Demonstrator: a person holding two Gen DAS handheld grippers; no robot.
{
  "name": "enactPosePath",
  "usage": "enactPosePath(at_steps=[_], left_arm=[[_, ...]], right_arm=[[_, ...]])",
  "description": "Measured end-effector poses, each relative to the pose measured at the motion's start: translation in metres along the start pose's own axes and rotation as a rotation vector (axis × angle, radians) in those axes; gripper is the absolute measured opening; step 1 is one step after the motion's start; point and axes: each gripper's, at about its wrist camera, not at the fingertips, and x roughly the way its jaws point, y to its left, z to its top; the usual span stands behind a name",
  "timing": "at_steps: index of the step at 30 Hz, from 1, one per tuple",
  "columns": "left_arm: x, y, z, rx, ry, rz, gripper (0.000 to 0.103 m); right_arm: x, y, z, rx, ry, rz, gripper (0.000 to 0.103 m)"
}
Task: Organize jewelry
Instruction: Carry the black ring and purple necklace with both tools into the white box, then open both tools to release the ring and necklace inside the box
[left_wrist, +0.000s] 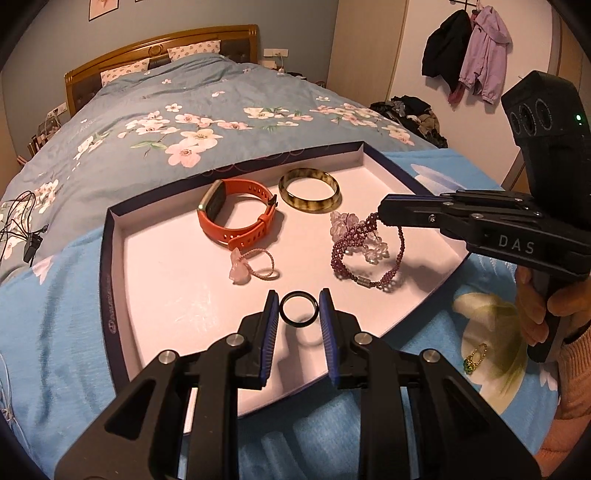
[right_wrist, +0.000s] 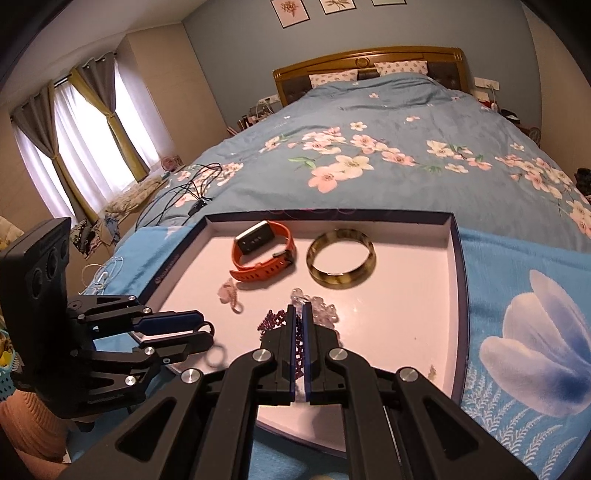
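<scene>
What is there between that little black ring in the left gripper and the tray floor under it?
Nothing visible. The black ring hangs pinched in the left gripper above a bare patch of the tray; the nearest pieces, the pink charm and purple beaded bracelet, lie farther in.

My left claw (left_wrist: 298, 308) pinches a thin black ring (left_wrist: 298, 308) upright above the white tray (left_wrist: 166, 266). My right claw (right_wrist: 299, 314) grips the purple beaded bracelet (left_wrist: 364, 254), draped over clear crystal beads (left_wrist: 373, 251). Orange watch (left_wrist: 236, 214), horn-coloured bangle (left_wrist: 309, 195) and pink charm ring (left_wrist: 251, 267) lie flat.
</scene>
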Motion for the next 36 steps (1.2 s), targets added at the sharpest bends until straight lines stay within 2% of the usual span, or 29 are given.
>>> enactPosePath(at_steps=[11, 22, 31, 36], left_arm=[[0.011, 0.002, 0.002, -0.007, 0.021, 0.007, 0.022], [0.019, 0.006, 0.006, -0.018, 0.027, 0.020, 0.022], [0.025, 0.010, 0.011, -0.036, 0.027, 0.027, 0.022], [0.026, 0.009, 0.010, -0.036, 0.027, 0.032, 0.023]], right_arm=[[0.021, -0.006, -0.005, -0.011, 0.080, -0.036, 0.002], [0.033, -0.005, 0.012, -0.055, 0.061, -0.125, 0.002], [0.018, -0.004, 0.010, -0.059, 0.037, -0.106, 0.002], [0.020, -0.008, 0.009, -0.034, 0.054, -0.096, 0.004]])
